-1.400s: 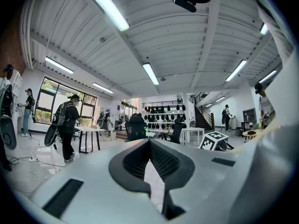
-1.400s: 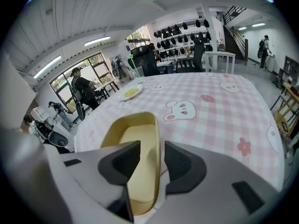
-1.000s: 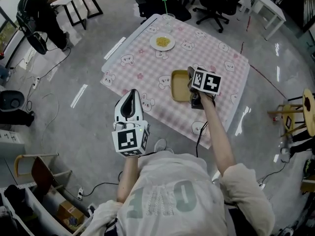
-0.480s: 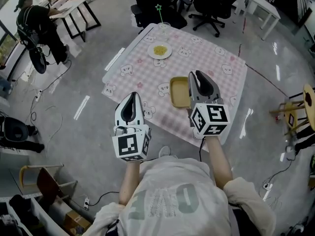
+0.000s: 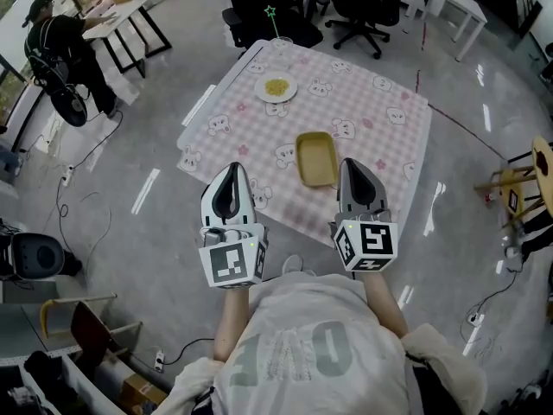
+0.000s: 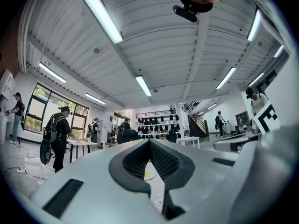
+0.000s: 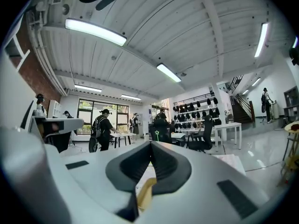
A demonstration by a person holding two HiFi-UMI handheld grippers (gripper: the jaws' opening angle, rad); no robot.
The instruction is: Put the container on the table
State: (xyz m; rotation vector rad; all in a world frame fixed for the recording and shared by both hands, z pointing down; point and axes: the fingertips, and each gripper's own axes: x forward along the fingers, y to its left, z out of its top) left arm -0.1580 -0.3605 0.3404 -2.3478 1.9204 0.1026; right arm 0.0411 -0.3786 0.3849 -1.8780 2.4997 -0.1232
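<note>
The yellow rectangular container (image 5: 316, 158) lies on the pink checked tablecloth (image 5: 371, 111), near the table's front edge, with nothing touching it. My right gripper (image 5: 352, 162) hovers just in front of and to the right of it, held level, jaws shut and empty. In the right gripper view the shut jaws (image 7: 150, 143) meet at their tips, and a strip of the container (image 7: 146, 192) shows below them. My left gripper (image 5: 230, 168) hangs over the floor at the table's front left corner, shut and empty; its tips (image 6: 150, 141) meet too.
A white plate of yellow food (image 5: 276, 87) and a glass with a green star stick (image 5: 281, 41) stand at the table's far side. Office chairs (image 5: 363, 7) stand behind the table, a person (image 5: 60, 37) by a desk at far left, a wooden stool (image 5: 527, 188) at right. Cables run over the floor.
My right gripper has let go of the container, pulled back toward me and risen, and its jaws have closed. The container stays on the table. The left gripper has risen a little.
</note>
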